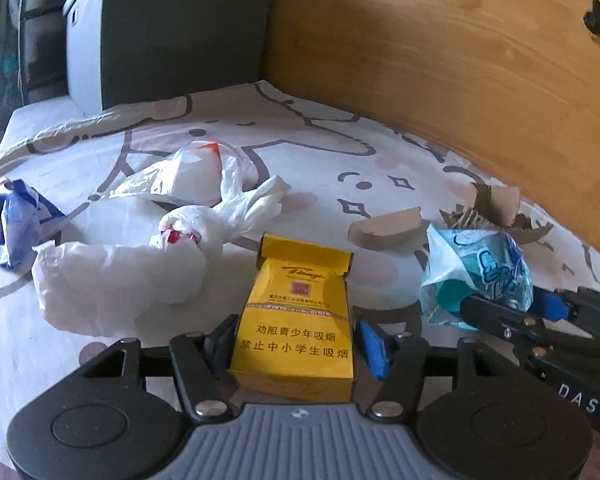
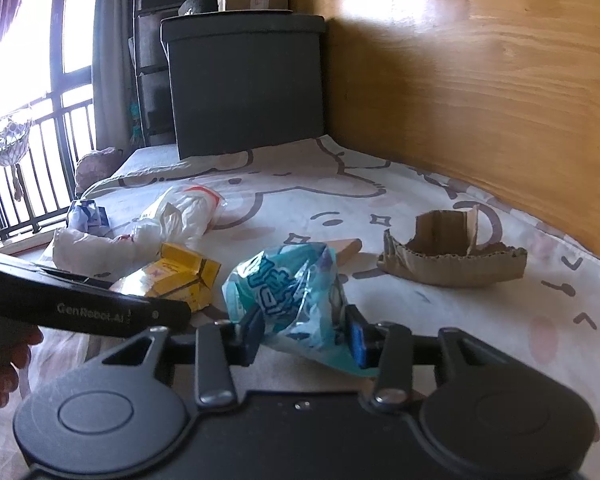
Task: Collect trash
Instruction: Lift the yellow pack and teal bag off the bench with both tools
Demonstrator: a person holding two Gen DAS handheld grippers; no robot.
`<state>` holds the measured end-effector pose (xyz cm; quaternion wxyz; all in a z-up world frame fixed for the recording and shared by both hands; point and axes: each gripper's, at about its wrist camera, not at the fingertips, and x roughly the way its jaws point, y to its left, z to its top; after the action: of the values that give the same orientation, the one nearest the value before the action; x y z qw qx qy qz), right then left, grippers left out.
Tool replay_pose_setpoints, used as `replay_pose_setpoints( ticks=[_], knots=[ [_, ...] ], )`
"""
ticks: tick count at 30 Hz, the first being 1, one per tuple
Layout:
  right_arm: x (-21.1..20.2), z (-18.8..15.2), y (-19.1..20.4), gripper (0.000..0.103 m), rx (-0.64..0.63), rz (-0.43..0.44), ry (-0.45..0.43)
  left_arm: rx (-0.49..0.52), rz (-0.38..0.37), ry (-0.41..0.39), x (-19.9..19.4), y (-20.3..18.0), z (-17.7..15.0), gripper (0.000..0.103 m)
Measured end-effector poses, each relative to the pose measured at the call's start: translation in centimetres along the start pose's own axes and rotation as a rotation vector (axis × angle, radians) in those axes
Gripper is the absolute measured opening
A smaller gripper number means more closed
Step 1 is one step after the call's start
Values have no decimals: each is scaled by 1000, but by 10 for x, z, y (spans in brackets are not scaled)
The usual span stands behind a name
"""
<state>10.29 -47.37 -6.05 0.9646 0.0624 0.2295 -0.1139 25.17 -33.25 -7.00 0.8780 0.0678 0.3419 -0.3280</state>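
1. Your left tool (image 1: 296, 344) sits at the bottom centre of the left wrist view, its blue pads flanking a yellow cigarette pack (image 1: 296, 320) on the bed (image 1: 340, 152); the far pad shows a sliver of gap, so I cannot tell if the grip is firm.
2. Your right tool (image 2: 306, 336), bottom centre of the right wrist view, has narrowed onto a crumpled teal wrapper (image 2: 288, 296) and holds it.
3. Squeeze the pack squarely across its sides before lifting.
4. Both tools tilt downward, side by side.
5. 1 white plastic bag (image 1: 120, 280) and torn cardboard (image 2: 452, 256) remain nearby.
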Motion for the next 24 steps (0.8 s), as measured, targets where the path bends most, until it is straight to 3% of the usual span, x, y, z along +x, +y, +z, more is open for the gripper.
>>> replay_pose_setpoints(
  ticks=[13,24],
  knots=[
    [-6,0,7,41,5,-50,13,29,37,-58,-30,1,-8,58],
    [-40,10,23,41,24,-58,26,43,69,-76,-74,2,-14,57]
  ],
)
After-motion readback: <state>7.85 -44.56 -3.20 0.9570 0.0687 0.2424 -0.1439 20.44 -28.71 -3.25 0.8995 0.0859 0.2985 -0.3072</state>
